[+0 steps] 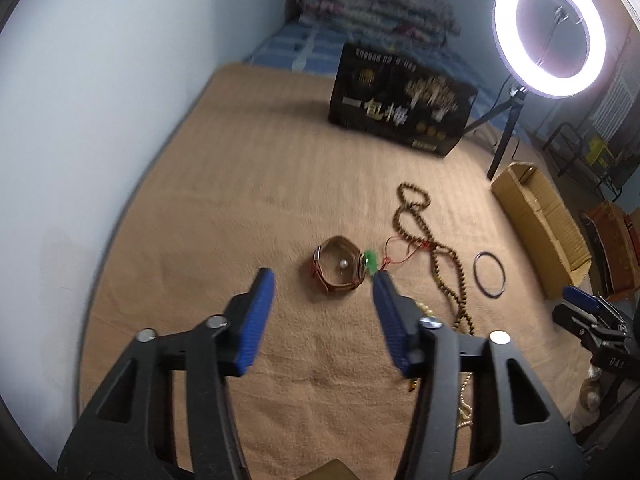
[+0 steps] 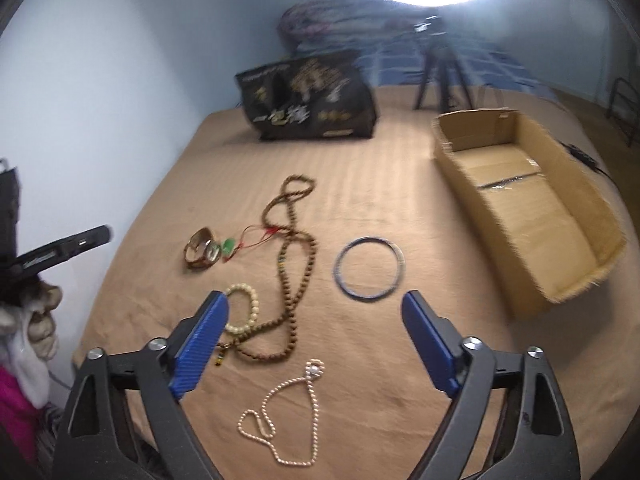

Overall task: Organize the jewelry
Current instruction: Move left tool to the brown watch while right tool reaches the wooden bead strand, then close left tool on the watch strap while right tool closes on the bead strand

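Tan blanket, open cardboard box holding nothing

Your left gripper hovers over tan blanket, jaws apart, nothing between. Brown bracelet just beyond tips (green pendant beside it). Bead necklace, bangle farther right.

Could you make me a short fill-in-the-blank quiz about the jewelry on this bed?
1. The cardboard box beside the jewelry is ____ inside.
2. The thin dark bangle lies between the long brown bead necklace and the ____.
3. The small pendant on the red cord is ____ in color.
4. Neither gripper's jaws hold ____.

Missing words: empty; cardboard box; green; anything
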Demonstrator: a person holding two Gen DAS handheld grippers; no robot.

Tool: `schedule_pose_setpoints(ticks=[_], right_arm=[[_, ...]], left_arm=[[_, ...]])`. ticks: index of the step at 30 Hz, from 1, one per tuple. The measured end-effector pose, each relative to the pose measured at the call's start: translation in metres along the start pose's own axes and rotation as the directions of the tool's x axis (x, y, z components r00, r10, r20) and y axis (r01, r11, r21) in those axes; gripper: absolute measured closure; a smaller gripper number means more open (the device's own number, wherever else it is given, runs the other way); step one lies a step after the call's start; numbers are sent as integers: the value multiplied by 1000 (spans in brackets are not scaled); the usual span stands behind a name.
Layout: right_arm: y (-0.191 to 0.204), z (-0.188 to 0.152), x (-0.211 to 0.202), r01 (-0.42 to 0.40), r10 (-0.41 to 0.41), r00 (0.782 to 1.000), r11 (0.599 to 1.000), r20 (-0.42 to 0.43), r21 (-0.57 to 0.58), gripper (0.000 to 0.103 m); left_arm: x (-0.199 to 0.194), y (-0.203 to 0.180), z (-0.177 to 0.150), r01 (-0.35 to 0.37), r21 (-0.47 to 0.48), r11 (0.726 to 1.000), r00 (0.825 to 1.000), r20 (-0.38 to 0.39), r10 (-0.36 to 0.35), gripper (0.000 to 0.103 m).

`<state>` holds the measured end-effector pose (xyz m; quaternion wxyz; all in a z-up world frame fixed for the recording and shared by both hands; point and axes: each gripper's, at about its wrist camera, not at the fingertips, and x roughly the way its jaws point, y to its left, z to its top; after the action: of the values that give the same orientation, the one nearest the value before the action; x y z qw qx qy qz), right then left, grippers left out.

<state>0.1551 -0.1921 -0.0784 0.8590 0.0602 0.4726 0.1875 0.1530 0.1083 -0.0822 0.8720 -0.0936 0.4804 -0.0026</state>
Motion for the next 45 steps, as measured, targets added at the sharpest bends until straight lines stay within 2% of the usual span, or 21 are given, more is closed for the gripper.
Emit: schedule_pose_setpoints(ticks=[3, 6, 7, 9, 10, 13, 16, 19, 21, 24, 38, 40, 43, 45], right_arm=[[8, 3, 20, -19, 18, 999, 1000, -42, -23, 31], [12, 3, 39, -31, 29, 996, 999, -83, -31, 31], [13, 3, 44, -29, 26, 995, 999, -92, -39, 31], [16, 3, 51, -27, 21, 995, 998, -103, -60, 31], [18, 3, 55, -26, 19, 994, 997, -106, -72, 31], [23, 5, 66, -37, 24, 992, 995, -124, -97, 31], [27, 5, 77, -47, 30, 989, 992, -145, -114, 32], [29, 5, 89, -62, 39, 982, 991, -184, -120, 44], [28, 5, 97, -83, 60, 975, 991, -215, -102, 56], [23, 3, 107, -73, 52, 967, 994, -248, -77, 63], [20, 3, 139, -26, 1, 951, 997, -308, -76, 64], [22, 3, 143, -15, -14, 950, 996, -311, -91, 68], [24, 3, 146, 10, -43, 950, 994, -309, -109, 79], [25, 2, 147, 12, -45, 951, 994, -306, -108, 91]], left_arm=[[19, -2, 1, -7, 11, 1000, 1000, -26, 7, 55], [36, -8, 0, 11, 26, 1000, 998, -56, -9, 54], [42, -10, 0, 17, 32, 999, 997, -70, -14, 42], [50, -15, 0, 19, 52, 998, 997, -81, -14, 26], [54, -19, 0, 13, 67, 998, 997, -81, -8, 24], [68, -28, 1, -20, 118, 993, 995, -95, 31, 24], [84, -30, 3, -47, 127, 991, 992, -111, 61, 24], [95, -31, 5, -48, 130, 990, 990, -128, 65, 24], [101, -32, 5, -58, 142, 988, 989, -130, 77, 24], [107, -33, 5, -66, 151, 986, 987, -135, 87, 24], [130, -29, 8, -84, 162, 983, 980, -163, 110, 24], [132, -29, 9, -83, 163, 983, 980, -165, 110, 24], [134, -27, 11, -76, 149, 986, 980, -173, 102, 24], [135, -26, 11, -74, 145, 987, 979, -176, 100, 24]])
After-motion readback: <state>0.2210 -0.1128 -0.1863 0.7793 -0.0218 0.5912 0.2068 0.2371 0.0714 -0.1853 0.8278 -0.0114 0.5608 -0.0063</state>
